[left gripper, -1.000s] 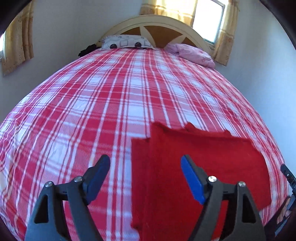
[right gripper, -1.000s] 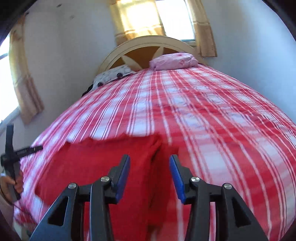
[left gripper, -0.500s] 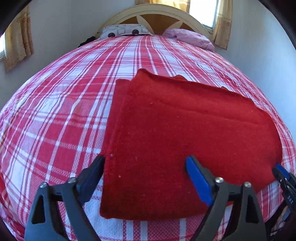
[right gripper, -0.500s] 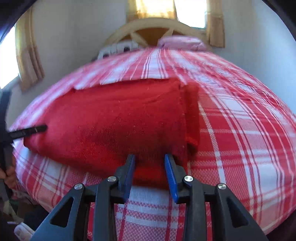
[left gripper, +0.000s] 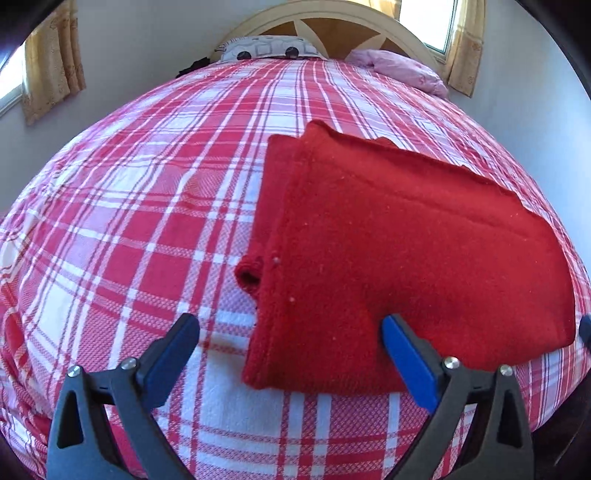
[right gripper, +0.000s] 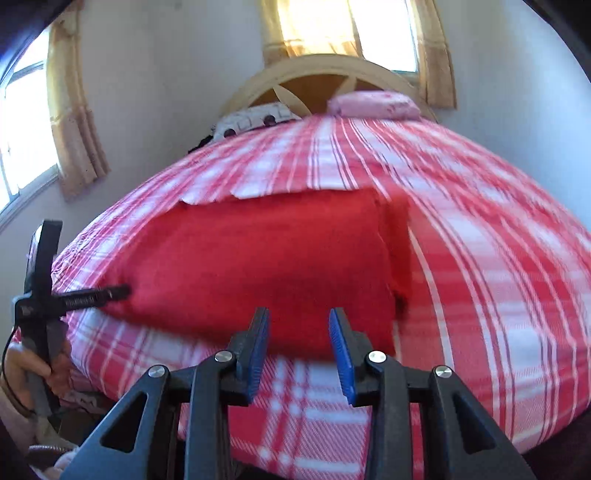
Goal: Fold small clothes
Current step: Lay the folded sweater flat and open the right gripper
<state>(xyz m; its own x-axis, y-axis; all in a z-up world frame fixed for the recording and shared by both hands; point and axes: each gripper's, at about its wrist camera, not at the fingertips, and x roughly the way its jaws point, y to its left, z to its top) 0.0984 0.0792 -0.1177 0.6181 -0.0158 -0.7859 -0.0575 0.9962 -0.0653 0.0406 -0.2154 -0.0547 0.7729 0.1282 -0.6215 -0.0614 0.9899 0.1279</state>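
Garment: red knit [left gripper: 399,258], part-folded, lies flat at the near edge of the plaid bed [left gripper: 147,192].
Left gripper [left gripper: 291,354]: jaws just opened wide, straddling its near-left corner, gripping nothing.
Right gripper [right gripper: 299,332]: jaws narrowly parted, empty, just short of the near hem.
Your step: pinch both near corners through all layers, then lift evenly toward the far edge.

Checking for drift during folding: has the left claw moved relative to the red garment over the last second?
Yes. The left claw has come down and closer to the red garment, opening wider; the headboard sits higher in its view.
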